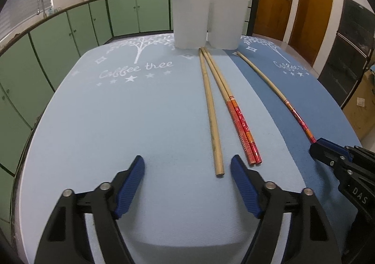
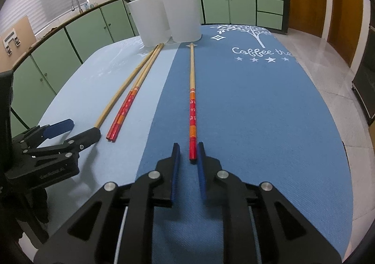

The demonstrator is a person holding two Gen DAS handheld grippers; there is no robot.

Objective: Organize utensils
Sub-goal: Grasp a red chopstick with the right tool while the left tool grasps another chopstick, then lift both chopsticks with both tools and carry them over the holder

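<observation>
**Chopsticks on the bench, both grippers low**

While one red-handled chopstick (image 2: 192,109) lies alone on the dark blue mat (image 2: 257,111), its handle end sits between the narrowly parted fingers of the right gripper (image 2: 189,170), not clamped. On the light blue mat (image 1: 117,123) a red-handled pair (image 1: 234,109) and a plain bamboo chopstick (image 1: 211,109) point toward the white double holder (image 1: 208,20). The left gripper (image 1: 187,184) has its fingers wide apart, empty, near the bamboo chopstick's end.
</observation>
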